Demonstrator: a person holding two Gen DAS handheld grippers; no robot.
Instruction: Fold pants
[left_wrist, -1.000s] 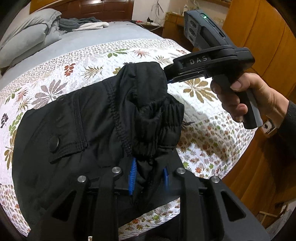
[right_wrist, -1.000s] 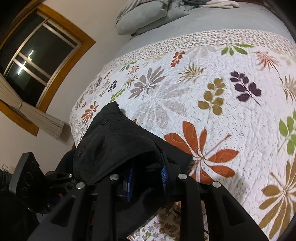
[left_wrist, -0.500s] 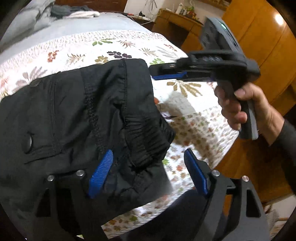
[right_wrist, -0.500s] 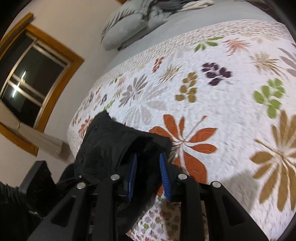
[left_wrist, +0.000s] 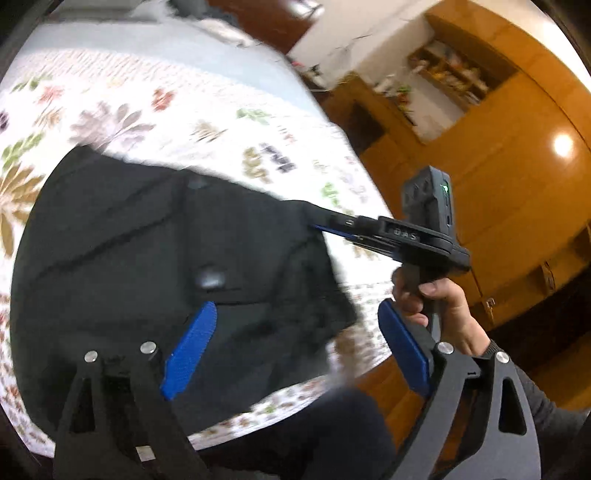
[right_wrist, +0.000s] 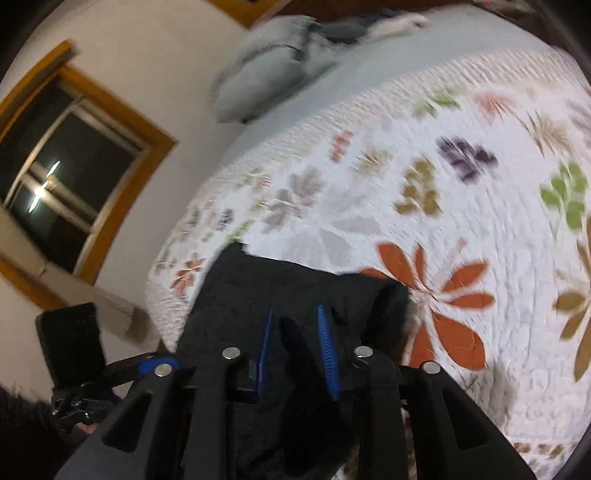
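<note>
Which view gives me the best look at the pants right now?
The left wrist view: the pants show there almost whole, spread flat on the quilt, with a button visible. The right wrist view catches only one bunched corner around the right hand-held gripper, whose fingers sit close together on the cloth.

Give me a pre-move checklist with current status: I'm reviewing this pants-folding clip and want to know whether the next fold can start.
1. Left claw released from the pants: ok, jaws wide apart, nothing between them.
2. Right claw off the fabric: not ok, its blue pads sit close together over the black cloth; a firm pinch cannot be confirmed.
3. Pants resting on the floral quilt: ok, spread on it near the bed edge.
4. Fold lying flat and even: cannot tell, both views are motion-blurred.
5. Pants fully on the bed: cannot tell, the near edge is hidden by the claws.
</note>
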